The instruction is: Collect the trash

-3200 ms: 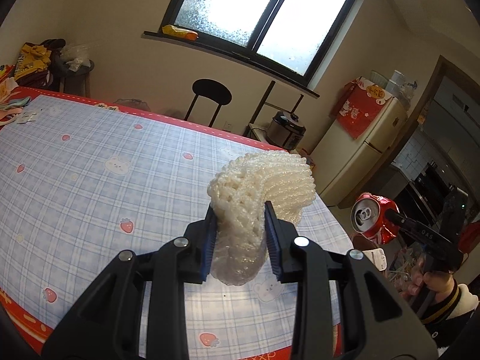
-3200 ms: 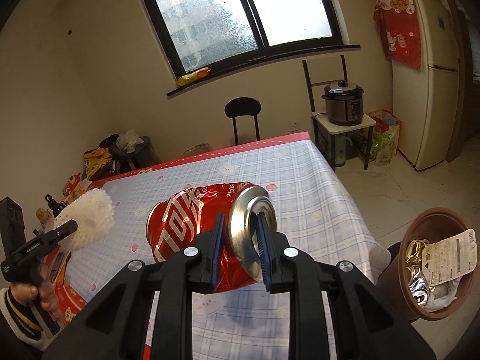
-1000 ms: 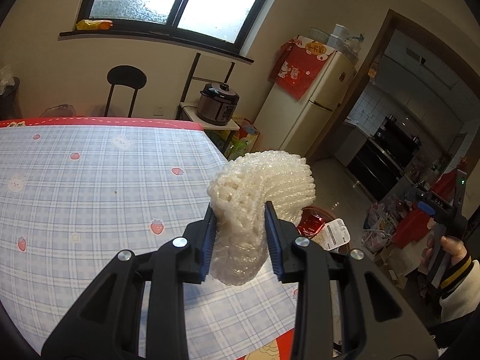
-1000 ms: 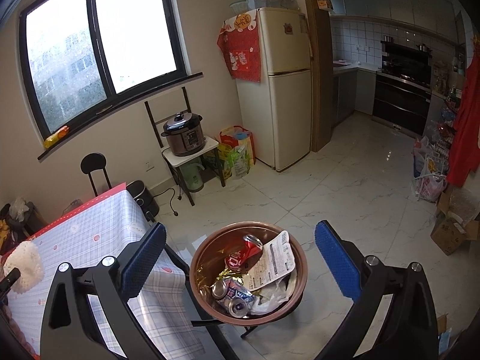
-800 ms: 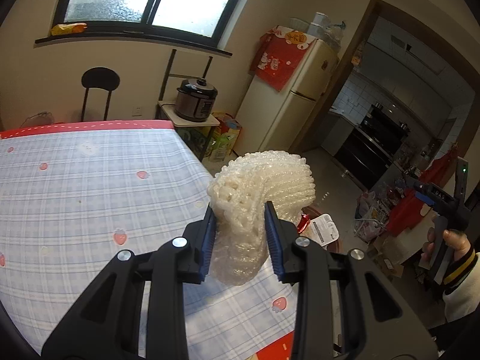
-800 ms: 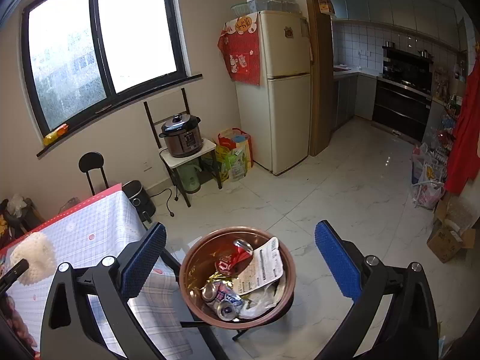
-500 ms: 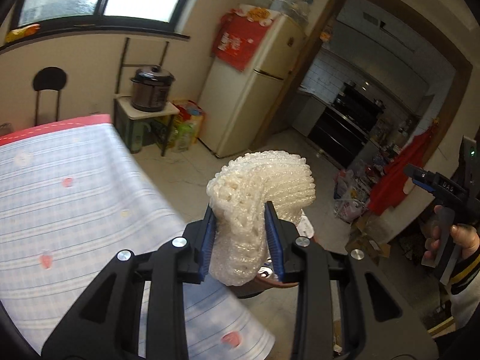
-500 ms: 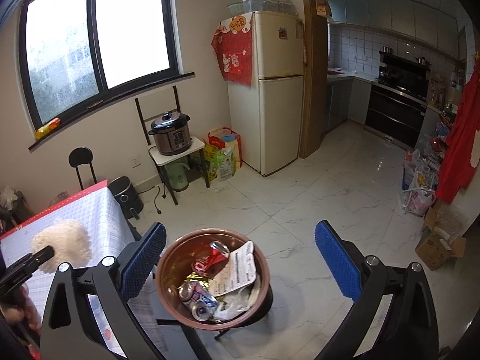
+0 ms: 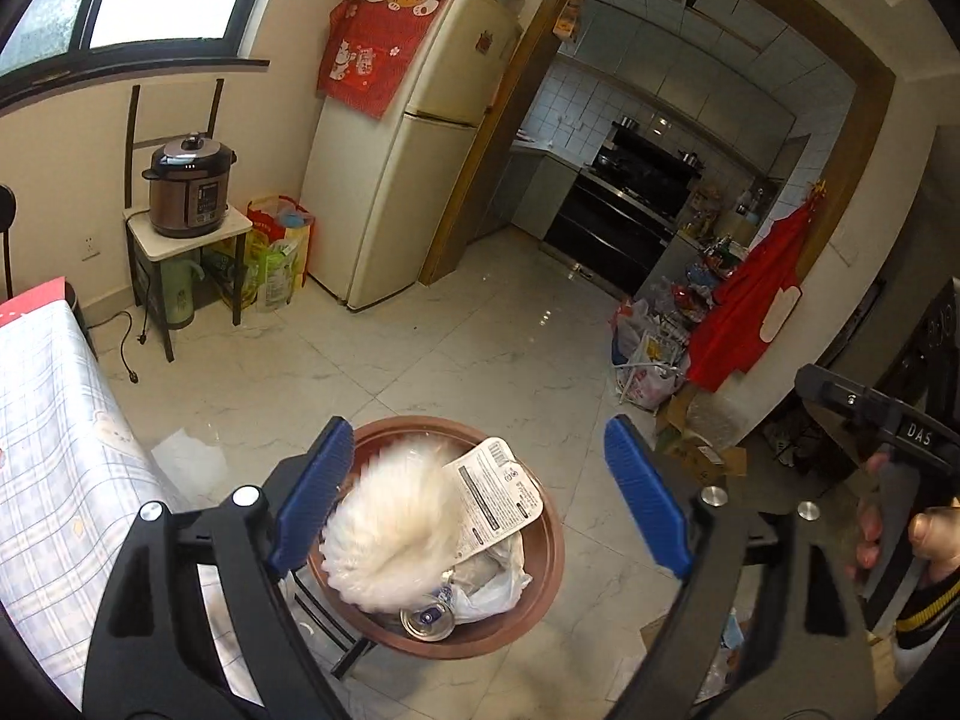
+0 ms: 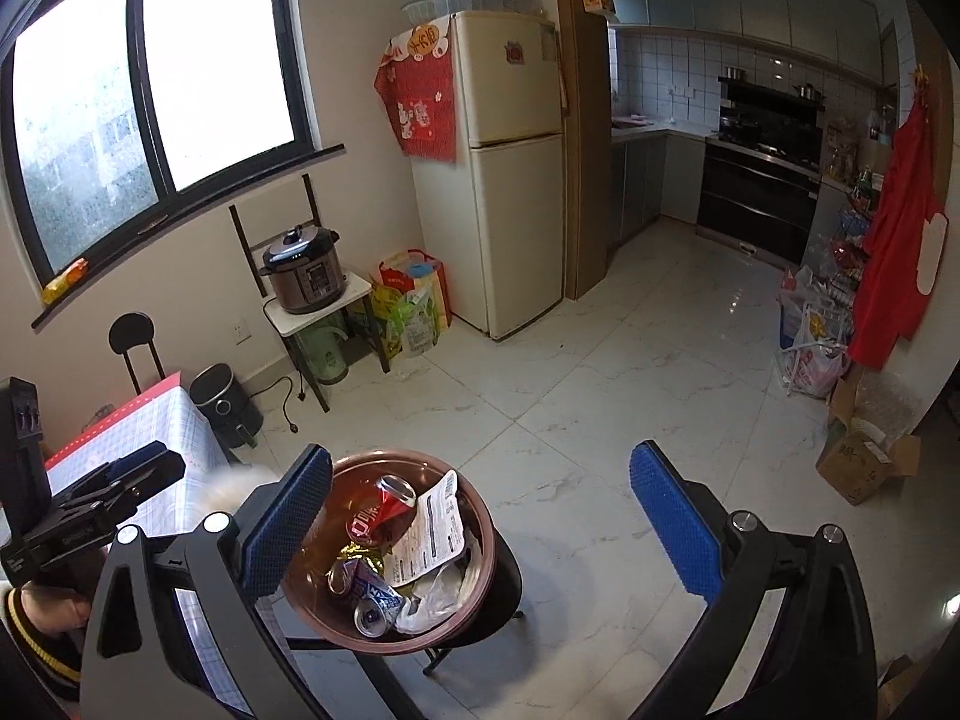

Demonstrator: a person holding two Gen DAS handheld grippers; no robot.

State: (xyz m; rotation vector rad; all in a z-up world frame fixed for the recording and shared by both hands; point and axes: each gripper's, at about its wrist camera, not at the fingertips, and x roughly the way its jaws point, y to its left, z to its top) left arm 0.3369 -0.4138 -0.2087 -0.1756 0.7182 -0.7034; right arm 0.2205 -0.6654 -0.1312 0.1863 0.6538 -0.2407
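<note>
Gaping wide, the left gripper [image 9: 474,498] had just been opening, and nothing was clamped between its blue pads [image 9: 312,492] any more. The white foam net [image 9: 390,540], which half a second before was squeezed upright between those pads, showed as a blurred white mass below them, over the near-left part of the brown bin's [image 9: 549,546] mouth and apparently dropping into it. Whether it had already landed on the rubbish inside could not be told from the blur.

Beside the net in the bin lay a white printed label [image 9: 495,501], a crumpled clear bag [image 9: 492,585] and a can end [image 9: 427,617] at the near rim. From the right wrist view the red crushed can [image 10: 384,510] rested near the far-left rim of the bin, so that piece was already collected.

The right gripper [image 10: 477,525] also stood wide apart and empty, hovering above the bin, whose mouth appeared between its pads. The person's hand [image 9: 918,540] holding it showed at the right edge of the left wrist view.

To the left, the corner of the checked tablecloth [image 9: 54,420] on the table reached just beside the bin. Farther off stood a pressure cooker [image 9: 189,186] on a small stand and a cream fridge [image 9: 408,144], with the kitchen beyond.

Judging by this, both carried pieces were released at the bin, and both tools were free to go back for whatever trash remained.
</note>
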